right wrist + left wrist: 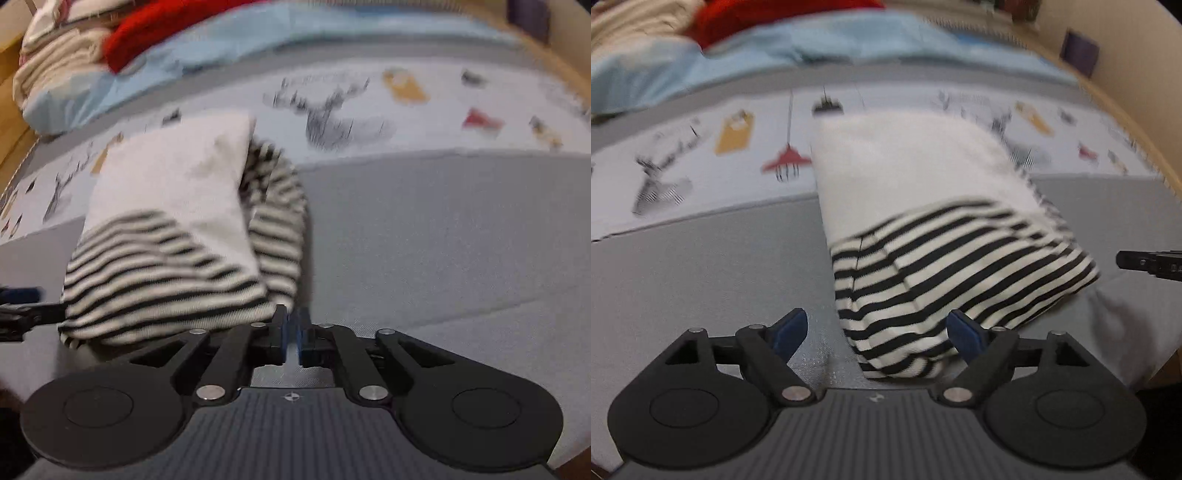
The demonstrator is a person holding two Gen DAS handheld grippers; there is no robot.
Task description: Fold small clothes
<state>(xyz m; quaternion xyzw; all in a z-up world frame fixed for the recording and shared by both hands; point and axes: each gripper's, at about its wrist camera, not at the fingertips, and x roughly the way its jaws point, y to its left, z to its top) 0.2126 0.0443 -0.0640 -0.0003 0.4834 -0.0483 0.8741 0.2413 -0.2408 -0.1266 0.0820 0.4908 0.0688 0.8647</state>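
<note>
Just one striped garment (pixel 945 273) (folded), two tongs (pixel 877 334) (pixel 291 332).

striped-and-white garment (pixel 934 236), seemingly folded, on bed

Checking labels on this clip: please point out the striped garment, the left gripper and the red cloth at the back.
striped garment (pixel 960 269): left wrist view, on its striped lower panel.
left gripper (pixel 877 332): left wrist view, midway between its open fingertips.
red cloth (pixel 166 26): right wrist view, on its middle.
</note>
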